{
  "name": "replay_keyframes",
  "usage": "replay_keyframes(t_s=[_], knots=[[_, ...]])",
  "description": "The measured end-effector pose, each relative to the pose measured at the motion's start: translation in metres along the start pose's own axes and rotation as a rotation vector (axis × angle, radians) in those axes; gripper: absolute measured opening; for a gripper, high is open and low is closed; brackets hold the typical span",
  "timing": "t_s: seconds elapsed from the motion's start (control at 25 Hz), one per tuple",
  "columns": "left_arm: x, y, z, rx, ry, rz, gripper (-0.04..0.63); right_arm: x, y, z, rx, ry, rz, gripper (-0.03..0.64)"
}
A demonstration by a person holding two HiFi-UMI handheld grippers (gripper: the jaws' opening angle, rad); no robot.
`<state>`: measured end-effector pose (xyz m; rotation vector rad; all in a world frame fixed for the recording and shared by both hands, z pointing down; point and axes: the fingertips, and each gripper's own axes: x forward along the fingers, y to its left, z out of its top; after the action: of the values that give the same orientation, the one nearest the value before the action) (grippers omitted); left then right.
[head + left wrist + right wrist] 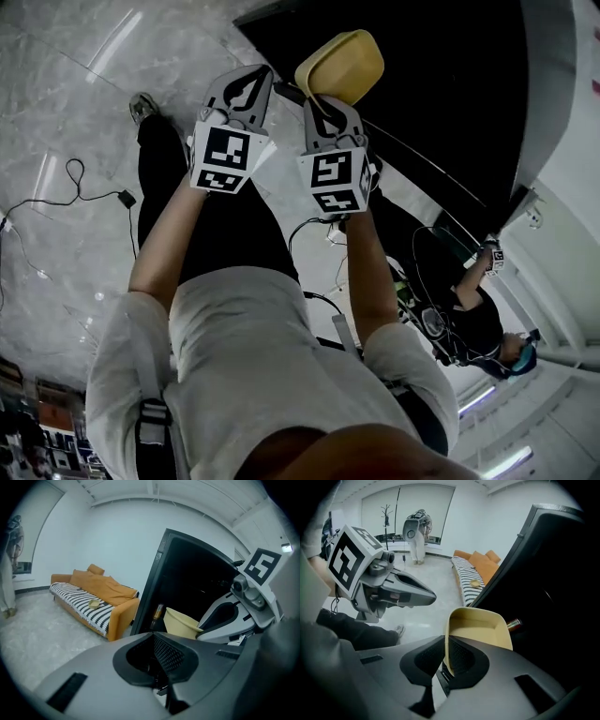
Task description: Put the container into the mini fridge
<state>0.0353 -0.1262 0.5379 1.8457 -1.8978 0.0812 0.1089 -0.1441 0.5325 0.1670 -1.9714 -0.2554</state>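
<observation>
A pale yellow open container (342, 64) is held by its rim in my right gripper (323, 103), which is shut on it. In the right gripper view the container (478, 630) stands upright between the jaws of that gripper (445, 654), just before the dark opening of the black mini fridge (553, 573). A bottle (513, 623) lies inside. My left gripper (246, 89) hovers close beside it on the left, shut with nothing in it. The left gripper view shows the container (180, 623) at the fridge (197, 583) mouth.
An orange sofa (93, 597) with a striped cover stands left of the fridge. Cables (56, 197) trail over the marble floor. Another person (478, 314) is at the lower right. Far off, a coat rack (386, 515) and a standing figure (417, 531) are near a window.
</observation>
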Motion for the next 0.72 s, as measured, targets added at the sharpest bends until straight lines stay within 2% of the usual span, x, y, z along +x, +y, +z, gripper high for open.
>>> replay_keyframes(t_s=[0.16, 0.24, 0.36, 0.72], knots=[[0.010, 0.016, -0.033, -0.045, 0.024, 0.035, 0.012, 0.027, 0.002, -0.011, -0.023, 0.005, 0.036, 0.051], [0.017, 0.020, -0.051, -0.070, 0.052, 0.046, 0.012, 0.041, -0.003, -0.021, -0.040, 0.028, 0.032, 0.051], [0.023, 0.021, -0.070, -0.068, 0.090, 0.034, 0.012, 0.055, -0.012, -0.026, -0.039, 0.041, 0.015, 0.051], [0.040, 0.009, -0.081, -0.102, 0.114, 0.004, 0.012, 0.085, -0.031, -0.036, -0.051, 0.059, 0.016, 0.051]])
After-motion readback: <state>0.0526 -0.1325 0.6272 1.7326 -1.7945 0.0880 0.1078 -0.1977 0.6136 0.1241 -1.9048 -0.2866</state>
